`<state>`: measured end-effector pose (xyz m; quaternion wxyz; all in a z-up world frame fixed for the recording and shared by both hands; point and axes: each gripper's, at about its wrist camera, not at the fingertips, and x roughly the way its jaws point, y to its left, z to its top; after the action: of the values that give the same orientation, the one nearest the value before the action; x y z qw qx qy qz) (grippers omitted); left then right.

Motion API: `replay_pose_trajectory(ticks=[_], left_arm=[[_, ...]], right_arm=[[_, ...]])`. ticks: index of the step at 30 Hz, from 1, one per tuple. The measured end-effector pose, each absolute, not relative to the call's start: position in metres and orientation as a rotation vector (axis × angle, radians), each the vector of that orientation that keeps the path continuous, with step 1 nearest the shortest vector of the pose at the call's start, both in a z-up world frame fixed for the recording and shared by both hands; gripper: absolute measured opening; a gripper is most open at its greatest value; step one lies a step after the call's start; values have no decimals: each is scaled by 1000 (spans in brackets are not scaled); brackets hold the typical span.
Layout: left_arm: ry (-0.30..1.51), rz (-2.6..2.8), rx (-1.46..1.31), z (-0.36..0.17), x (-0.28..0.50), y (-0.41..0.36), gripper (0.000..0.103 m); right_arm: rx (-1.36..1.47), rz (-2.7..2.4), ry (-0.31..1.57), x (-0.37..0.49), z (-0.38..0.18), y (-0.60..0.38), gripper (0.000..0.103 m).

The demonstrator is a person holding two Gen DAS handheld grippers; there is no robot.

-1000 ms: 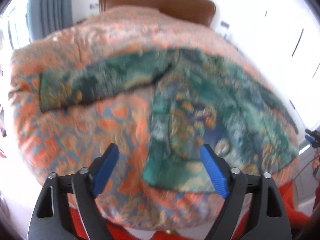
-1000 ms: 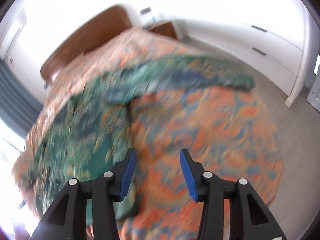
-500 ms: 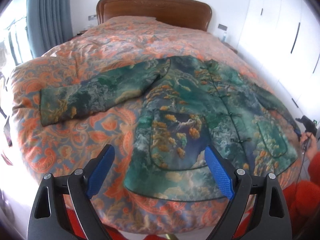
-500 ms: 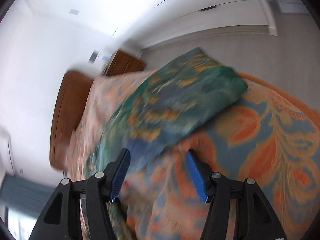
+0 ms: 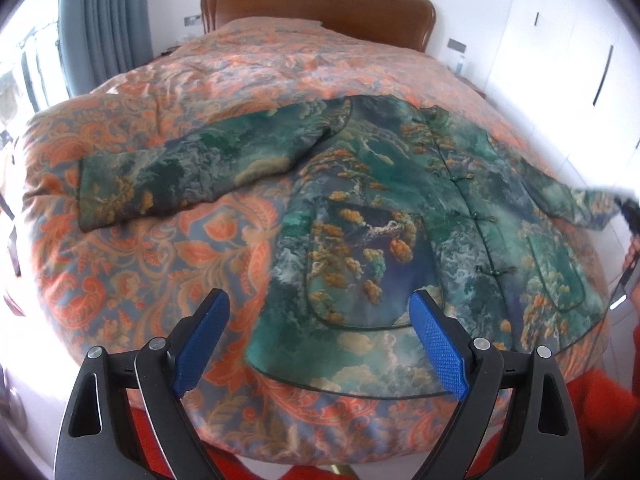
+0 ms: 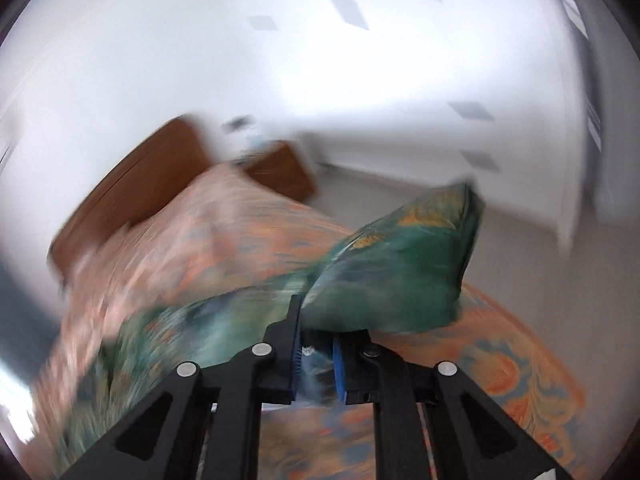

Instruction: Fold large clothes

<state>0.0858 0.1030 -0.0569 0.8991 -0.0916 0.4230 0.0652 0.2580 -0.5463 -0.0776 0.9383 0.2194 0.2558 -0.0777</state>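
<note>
A green patterned jacket (image 5: 384,216) lies face up on the bed, one sleeve (image 5: 192,172) spread out to the left. My left gripper (image 5: 320,344) is open and empty, hovering above the jacket's lower hem. My right gripper (image 6: 316,360) is shut on the jacket's other sleeve (image 6: 404,276) and lifts its cuff end off the bed; this view is blurred. That gripper also shows at the far right of the left wrist view (image 5: 628,216), beside the lifted sleeve.
The bed has an orange paisley quilt (image 5: 160,264) and a brown wooden headboard (image 5: 316,4). A grey curtain (image 5: 104,28) hangs at the left. White wardrobes (image 5: 568,64) stand at the right. A wooden nightstand (image 6: 280,168) sits beside the headboard.
My right gripper has closed on the jacket's right sleeve and lifted it off the quilt. My left gripper has stayed open over the hem with little movement.
</note>
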Motion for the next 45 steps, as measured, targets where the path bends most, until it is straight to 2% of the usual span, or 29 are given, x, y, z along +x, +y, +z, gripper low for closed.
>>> replay_pose_trajectory(ticks=[4,7,11,16,18,19,23,24,34,40,42,44,45], left_arm=[[877,121,-200,-63,88,98,92],[878,115,-192,-65,84,95,92],[876,125,-191,-66,74,100,92],[883,139,-221,-70,67,109,92],[890,136,-224,-73,66,109,92],[892,131,-224,-74,67,108,92],[915,92,-212,-77,76,101,92],[920,79,-208,-77,80,98,92],[994,-254,-231,-71,177,24,92],[1141,-349,-315,-117,265,-35,90],[1174,-291,-300,-133,287,-52,82],[1172,-248,-282,-137,298,-61,51],[1179,-235,-270,-137,304,-66,11]], right_arm=[[226,7,460,243,-31,-456,13],[100,127,489,236,-21,-388,13],[-62,270,570,224,-49,-303,13],[-164,420,767,213,-107,-228,13],[-188,461,842,208,-129,-211,16],[-195,459,862,207,-139,-205,18],[-112,500,902,197,-149,-211,57],[-85,514,903,192,-147,-217,63],[76,492,812,107,-128,-257,65],[184,422,756,61,-129,-282,65],[202,422,744,52,-131,-285,65],[189,425,729,45,-131,-285,65],[174,428,718,41,-131,-285,65]])
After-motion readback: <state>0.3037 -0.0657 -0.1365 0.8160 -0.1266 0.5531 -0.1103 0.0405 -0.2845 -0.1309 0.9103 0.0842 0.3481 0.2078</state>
